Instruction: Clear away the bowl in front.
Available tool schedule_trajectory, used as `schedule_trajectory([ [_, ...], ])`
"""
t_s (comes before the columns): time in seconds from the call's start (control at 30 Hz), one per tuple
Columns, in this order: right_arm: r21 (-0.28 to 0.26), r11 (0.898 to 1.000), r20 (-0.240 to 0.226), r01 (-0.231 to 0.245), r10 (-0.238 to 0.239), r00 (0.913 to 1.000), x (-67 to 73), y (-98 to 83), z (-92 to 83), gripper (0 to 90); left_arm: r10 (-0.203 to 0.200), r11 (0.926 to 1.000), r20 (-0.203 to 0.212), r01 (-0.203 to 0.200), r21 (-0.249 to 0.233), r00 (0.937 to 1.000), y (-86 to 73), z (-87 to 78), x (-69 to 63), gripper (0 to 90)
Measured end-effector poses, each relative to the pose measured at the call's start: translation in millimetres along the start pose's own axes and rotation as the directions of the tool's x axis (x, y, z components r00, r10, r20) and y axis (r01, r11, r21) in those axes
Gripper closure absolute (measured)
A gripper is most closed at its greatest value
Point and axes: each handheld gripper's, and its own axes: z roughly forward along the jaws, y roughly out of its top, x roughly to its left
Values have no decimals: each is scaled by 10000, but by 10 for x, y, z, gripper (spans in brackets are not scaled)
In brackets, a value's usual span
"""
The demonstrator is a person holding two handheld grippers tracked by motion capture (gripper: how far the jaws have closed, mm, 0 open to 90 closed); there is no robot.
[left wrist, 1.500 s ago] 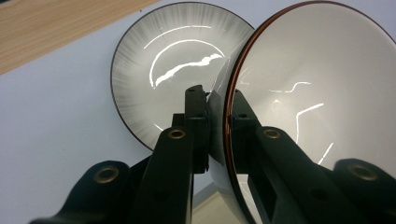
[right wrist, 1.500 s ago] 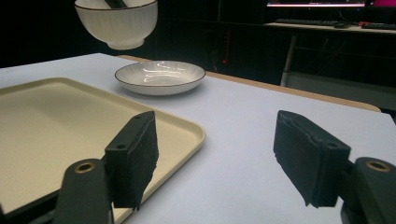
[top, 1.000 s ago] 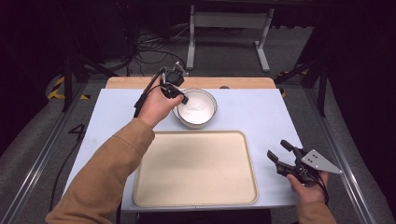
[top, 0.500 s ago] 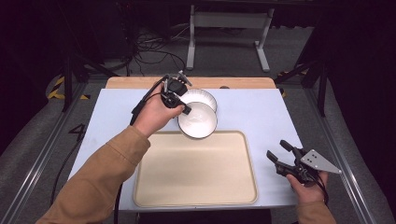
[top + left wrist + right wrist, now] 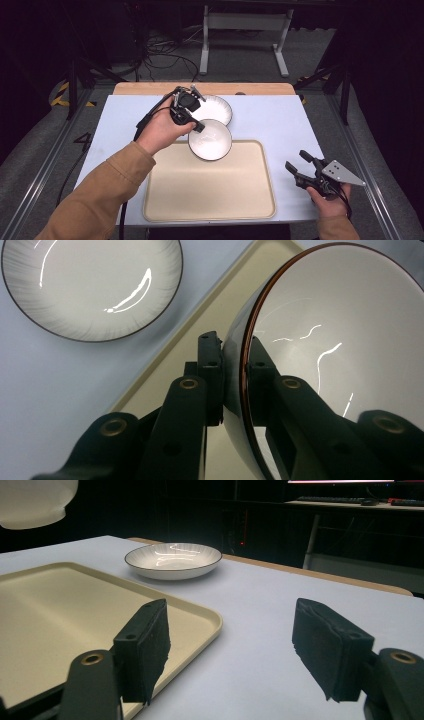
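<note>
Left gripper [image 5: 196, 126] is pinching the rim of the white bowl [image 5: 210, 140], one jaw inside and one outside, and is carrying it clear of the table, tilted, over the far edge of the beige tray [image 5: 210, 200]. The striped plate [image 5: 217, 107] is sitting on the table just beyond, bare and apart from the bowl. Step in hand looks like moving the bowl onto the tray; not set down yet. Next move probably calls for levelling the bowl, lowering it flat onto the tray well inside the lip, then letting go of the rim; a tilted landing could make it rock or slide. Right gripper [image 5: 302, 167] is idling at the near right of the table beside the tray, jaws spread with nothing between them in the right gripper view. Hard to make out: the left gripper view is cutting off most of the bowl, its base is hidden, so height above the tray can't be judged; whether the bowl is holding anything looks like no, but glare is confusing it.
</note>
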Motion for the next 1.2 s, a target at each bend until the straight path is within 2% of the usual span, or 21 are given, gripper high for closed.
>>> schedule_trajectory([
  [0.07, -7, 10000, 4, 0, 0, 10000, -2, -1, 0, 318, 159, 9999, 228, -160, 53, 9996, -22, -4, -29, 826],
  [0.17, -5, 10000, -7, 4, -4, 10000, 0, -1, 0, 318, 178, 9998, 277, -181, 94, 9995, -33, 0, -50, 826],
  [0.23, -22, 10000, -22, 26, -26, 10000, 2, 0, 1, 318, 359, 9989, 392, -370, 271, 9986, -53, 29, -93, 826],
  [0.3, -4, 10000, -22, 16, -16, 10000, 3, 2, -2, 318, 371, 9989, 428, -383, 277, 9984, -57, 39, -100, 826],
  [0.4, -35, 10000, -20, 61, -61, 10000, 2, 6, -5, 318, 549, 9973, 744, -584, 450, 9957, -72, 85, -101, 826],
  [0.5, -21, 10000, -25, 56, -56, 10000, 1, 4, -6, 318, 601, 9957, 804, -655, 655, 9949, -85, 125, -101, 826],
  [0.63, -26, 10000, -35, 59, -59, 10000, 0, 4, -6, 318, 589, 9950, 842, -653, 759, 9947, -102, 166, -97, 826],
  [0.73, 10, 10000, -50, 34, -34, 10000, 7, 4, -4, 318, 569, 9949, 1058, -652, 767, 9928, -121, 214, -86, 826],
  [1.03, -12, 10000, -45, 61, -61, 10000, 10, 6, -3, 318, 484, 9927, 1363, -627, 1029, 9895, -166, 377, -71, 826],
  [1.2, -5, 10000, -55, 68, -68, 10000, 10, 4, -2, 318, 464, 9916, 1363, -621, 1136, 9896, -188, 459, -77, 826],
])
